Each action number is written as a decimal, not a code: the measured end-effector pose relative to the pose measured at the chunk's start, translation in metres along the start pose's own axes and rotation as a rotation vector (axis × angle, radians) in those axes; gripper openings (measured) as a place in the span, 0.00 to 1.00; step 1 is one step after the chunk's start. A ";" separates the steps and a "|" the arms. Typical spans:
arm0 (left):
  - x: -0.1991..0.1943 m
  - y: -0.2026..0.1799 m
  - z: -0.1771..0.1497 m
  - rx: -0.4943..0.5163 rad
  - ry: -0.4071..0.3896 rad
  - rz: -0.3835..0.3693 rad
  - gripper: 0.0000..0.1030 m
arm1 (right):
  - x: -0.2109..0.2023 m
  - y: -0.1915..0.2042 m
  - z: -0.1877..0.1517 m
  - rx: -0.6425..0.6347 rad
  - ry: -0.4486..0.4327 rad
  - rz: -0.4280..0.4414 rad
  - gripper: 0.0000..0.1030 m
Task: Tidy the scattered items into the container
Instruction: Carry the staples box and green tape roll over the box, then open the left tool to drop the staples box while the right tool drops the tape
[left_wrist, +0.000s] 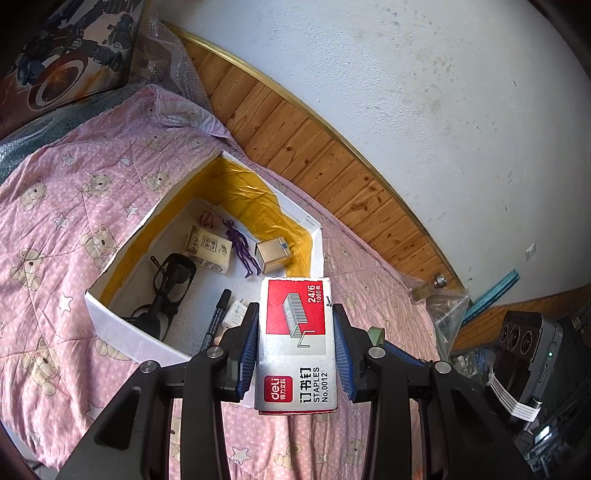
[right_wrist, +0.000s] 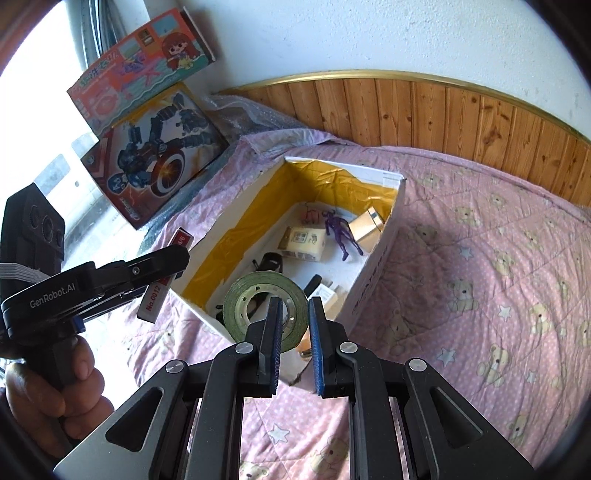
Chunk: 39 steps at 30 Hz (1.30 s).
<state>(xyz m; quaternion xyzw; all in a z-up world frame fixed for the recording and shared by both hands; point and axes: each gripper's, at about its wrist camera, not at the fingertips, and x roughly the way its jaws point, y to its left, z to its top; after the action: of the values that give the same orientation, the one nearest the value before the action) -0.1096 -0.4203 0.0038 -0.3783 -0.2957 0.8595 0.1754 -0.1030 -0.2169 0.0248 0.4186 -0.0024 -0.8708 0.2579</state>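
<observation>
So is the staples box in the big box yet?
Not yet. The staples box is held in the left gripper, in the air beside the white container, not inside.

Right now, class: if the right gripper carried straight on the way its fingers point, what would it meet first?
The right gripper, shut on the green tape roll, points over the container's near rim. It would likely reach the dark glasses on the floor inside, though depth is uncertain.
</observation>
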 end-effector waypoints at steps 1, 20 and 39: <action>0.002 0.001 0.003 -0.004 0.001 0.002 0.37 | 0.003 -0.001 0.004 -0.004 0.001 -0.004 0.14; 0.071 0.023 0.037 -0.151 0.136 0.075 0.37 | 0.093 -0.026 0.066 -0.093 0.120 -0.102 0.14; 0.111 0.051 0.051 -0.233 0.200 0.190 0.49 | 0.172 -0.056 0.100 -0.111 0.243 -0.152 0.38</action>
<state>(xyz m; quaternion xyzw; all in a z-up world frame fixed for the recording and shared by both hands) -0.2244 -0.4199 -0.0626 -0.5059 -0.3373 0.7902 0.0771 -0.2896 -0.2669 -0.0478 0.5048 0.1085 -0.8297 0.2121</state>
